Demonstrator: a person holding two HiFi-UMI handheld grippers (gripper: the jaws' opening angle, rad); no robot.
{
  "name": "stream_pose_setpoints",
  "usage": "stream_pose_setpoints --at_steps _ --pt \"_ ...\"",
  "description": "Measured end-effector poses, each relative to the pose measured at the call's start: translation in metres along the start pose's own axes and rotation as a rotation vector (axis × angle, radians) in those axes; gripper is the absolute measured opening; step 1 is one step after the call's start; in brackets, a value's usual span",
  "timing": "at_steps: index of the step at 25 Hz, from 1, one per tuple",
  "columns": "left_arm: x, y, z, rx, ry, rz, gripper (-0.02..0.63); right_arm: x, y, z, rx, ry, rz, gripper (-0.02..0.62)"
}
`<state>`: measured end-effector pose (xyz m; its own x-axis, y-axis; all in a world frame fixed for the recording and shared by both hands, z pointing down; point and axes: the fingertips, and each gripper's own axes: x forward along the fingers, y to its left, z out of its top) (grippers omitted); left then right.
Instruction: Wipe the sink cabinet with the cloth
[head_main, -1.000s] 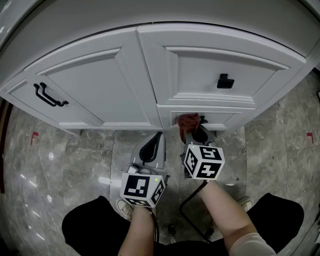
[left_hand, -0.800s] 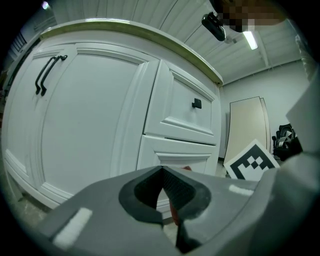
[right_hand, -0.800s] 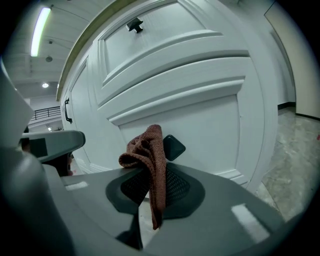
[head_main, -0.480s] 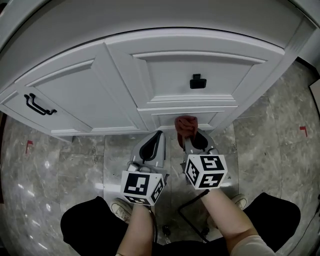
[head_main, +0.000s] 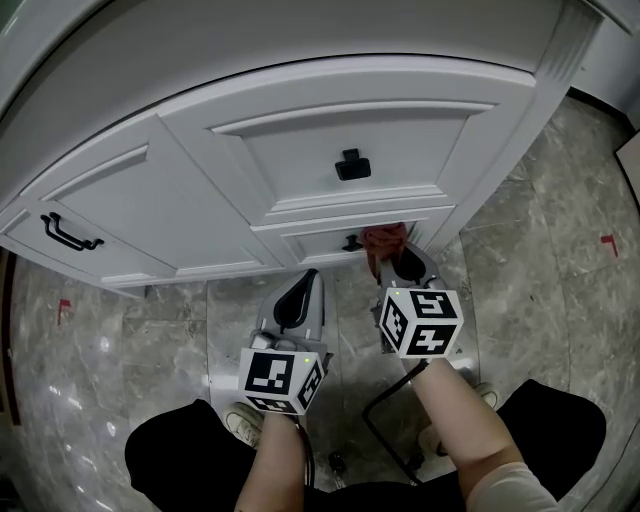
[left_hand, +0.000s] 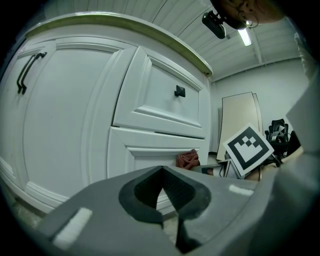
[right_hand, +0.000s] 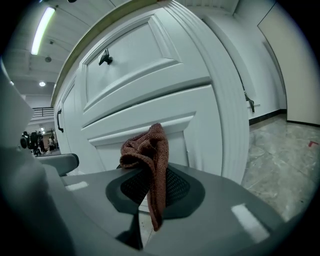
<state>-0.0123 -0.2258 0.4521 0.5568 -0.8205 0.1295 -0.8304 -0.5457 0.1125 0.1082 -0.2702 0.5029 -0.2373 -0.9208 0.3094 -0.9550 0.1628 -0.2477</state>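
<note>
Two grippers in the head view. The right gripper (head_main: 399, 262) has its fingers closed on a rust-red cloth (head_main: 383, 238). The cloth bunches just past the fingertips, at the right end of the lower drawer front (head_main: 320, 240) of the white sink cabinet (head_main: 190, 200). Contact can't be confirmed. A black knob (head_main: 351, 165) sits further beyond the fingertips. The left gripper (head_main: 300, 298) is beside the right one, tips short of the cabinet, over the grey marble floor (head_main: 550, 270).

Left gripper view: left gripper (left_hand: 163, 194) fingers closed together, nothing between them. Cabinet panels (left_hand: 65, 125) are ahead of the tips. The cloth (left_hand: 188, 159) is beyond and right of them, next to the right gripper's marker cube (left_hand: 248, 150). A bar handle (left_hand: 25, 70) is far left.

Right gripper view: right gripper (right_hand: 150, 195) pads clamp the cloth (right_hand: 149, 150). One end hangs down between the fingers and the bunch stands above them, with the drawer front (right_hand: 140, 127) just behind.
</note>
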Motion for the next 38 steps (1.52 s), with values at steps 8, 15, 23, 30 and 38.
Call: stream_pose_setpoints --at_steps 8,15,23,30,38 --pt "0.016 -0.018 -0.003 0.002 0.005 -0.029 0.0 -0.015 -0.037 0.01 -0.01 -0.03 -0.072 0.078" --pt "0.029 -0.036 -0.002 -0.007 -0.002 -0.052 0.0 -0.027 -0.052 0.016 -0.052 -0.039 -0.082 0.08" --pt "0.035 -0.047 -0.007 -0.011 0.008 -0.067 0.0 -0.035 -0.082 0.008 -0.033 -0.013 -0.137 0.078" --pt "0.024 -0.027 -0.019 -0.013 0.032 -0.038 0.0 -0.026 -0.047 -0.03 -0.016 0.051 -0.091 0.078" --pt "-0.011 0.034 -0.016 -0.065 0.009 0.072 0.0 0.004 0.062 -0.085 0.022 0.172 0.1 0.078"
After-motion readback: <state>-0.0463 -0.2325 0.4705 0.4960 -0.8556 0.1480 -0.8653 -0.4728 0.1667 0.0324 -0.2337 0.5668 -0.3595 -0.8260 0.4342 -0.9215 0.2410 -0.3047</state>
